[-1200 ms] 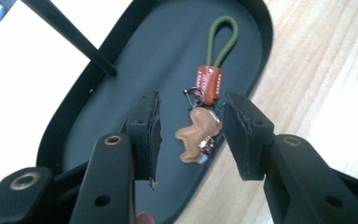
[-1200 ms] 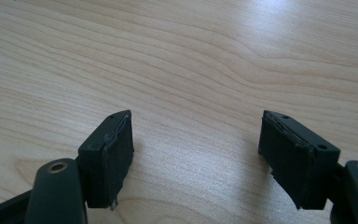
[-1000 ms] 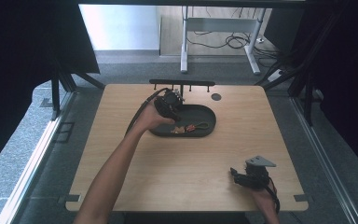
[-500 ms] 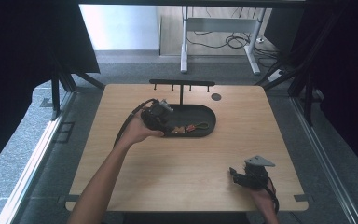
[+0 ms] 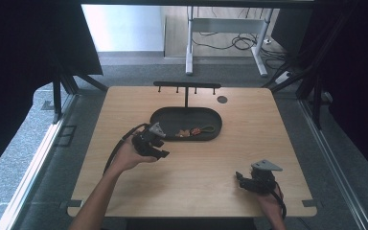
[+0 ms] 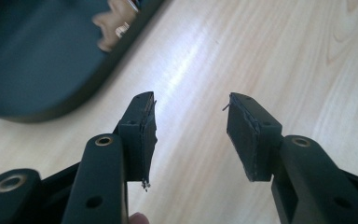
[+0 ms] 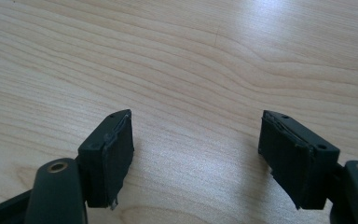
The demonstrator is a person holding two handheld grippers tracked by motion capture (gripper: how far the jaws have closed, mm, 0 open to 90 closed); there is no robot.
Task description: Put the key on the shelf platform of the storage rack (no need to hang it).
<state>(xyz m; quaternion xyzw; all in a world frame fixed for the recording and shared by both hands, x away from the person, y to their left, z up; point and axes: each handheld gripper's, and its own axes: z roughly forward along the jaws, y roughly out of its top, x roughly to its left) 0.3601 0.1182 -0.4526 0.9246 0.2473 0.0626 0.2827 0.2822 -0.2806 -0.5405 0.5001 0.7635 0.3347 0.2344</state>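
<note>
Wooden table (image 5: 196,177) carries a dark oval tray (image 5: 168,119) holding small keyring-like items (image 5: 195,131). Just beside the tray's near-left rim, the left gripper (image 6: 191,133) hovers with jaws apart and empty; the right gripper (image 7: 196,154), also spread wide, sits well apart near the table's front-right corner.

tray (image 6: 37,70) cropped, contents (image 5: 194,131) (small) unidentifiable

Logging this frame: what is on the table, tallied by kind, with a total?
Handheld grippers: 2, left gripper and right gripper, both open with nothing between the jaws
Dark oval tray: 1
Black T-shaped rack with pegs: 1
Small items in the tray: cluster, too small to count; entered as 1
Total: 5
</note>
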